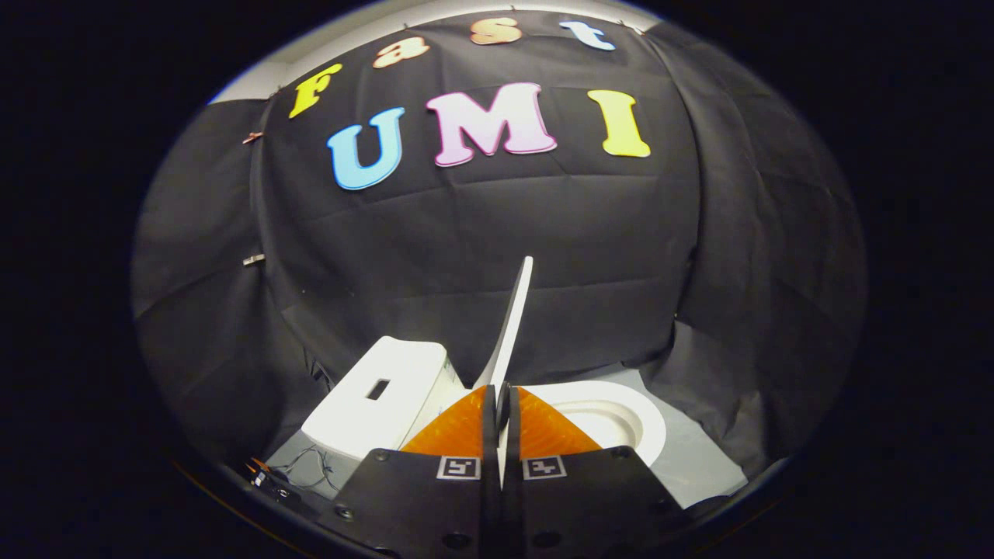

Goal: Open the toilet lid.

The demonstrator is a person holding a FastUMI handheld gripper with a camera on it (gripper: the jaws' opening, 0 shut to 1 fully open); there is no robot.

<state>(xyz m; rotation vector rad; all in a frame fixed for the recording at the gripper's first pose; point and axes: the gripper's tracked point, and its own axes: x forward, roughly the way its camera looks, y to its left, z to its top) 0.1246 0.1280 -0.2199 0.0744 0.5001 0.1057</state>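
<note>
Black cloth hangs in folds behind and to both sides of the booth, with a pale grey floor sheet (699, 466) showing low on the right. At the far left, near the floor, a small tangle of thin wires (299, 470) lies beside the toilet's base. Next comes the white cistern (380, 400), a rounded box with a small dark rectangular slot in its top, standing just left of the fingers. At the centre the toilet lid (512, 326) is raised and seen edge-on: a thin white blade, glossy, narrowing as it rises against the cloth and tilted slightly right at its tip. Its lower edge runs straight down into the gripper (503, 411), whose two fingers are drawn close together and press on the lid from either side, one pad on each face. Right of the fingers, and partly behind them, lies the white toilet seat (621, 419), its oval ring uncovered and flat.
</note>
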